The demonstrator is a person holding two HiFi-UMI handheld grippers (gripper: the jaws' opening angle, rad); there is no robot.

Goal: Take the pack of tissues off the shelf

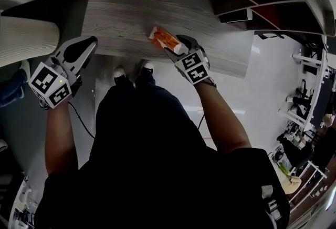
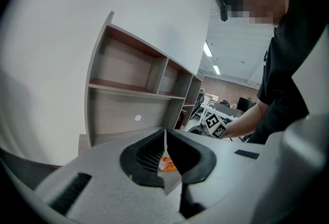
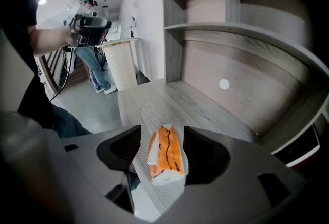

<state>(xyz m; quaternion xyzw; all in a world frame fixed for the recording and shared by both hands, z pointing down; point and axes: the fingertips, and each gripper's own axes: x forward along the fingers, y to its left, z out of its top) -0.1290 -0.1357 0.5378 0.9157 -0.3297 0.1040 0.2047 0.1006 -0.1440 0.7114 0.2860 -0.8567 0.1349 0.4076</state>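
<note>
The pack of tissues (image 1: 164,39), orange and white, lies flat on the grey wooden desk (image 1: 136,12), close to the front edge, about at 12 o'clock from the person who holds the tools. It is not in any compartment of the shelf (image 3: 231,28); the compartments stand behind it and above it.

The right gripper (image 1: 176,47) reaches to the pack from about 5 o'clock. Its jaws stand wide apart, one on each side of the pack. The pads do not press on it, and a small gap shows on both sides. The pack rests on the desk by its own weight and is tilted a little to the jaws' line.

The left gripper (image 1: 86,47) hangs at about 9 o'clock from the pack, well apart from it, near the front left corner of the desk. Its jaws are together at the tips, with nothing between them.
</note>
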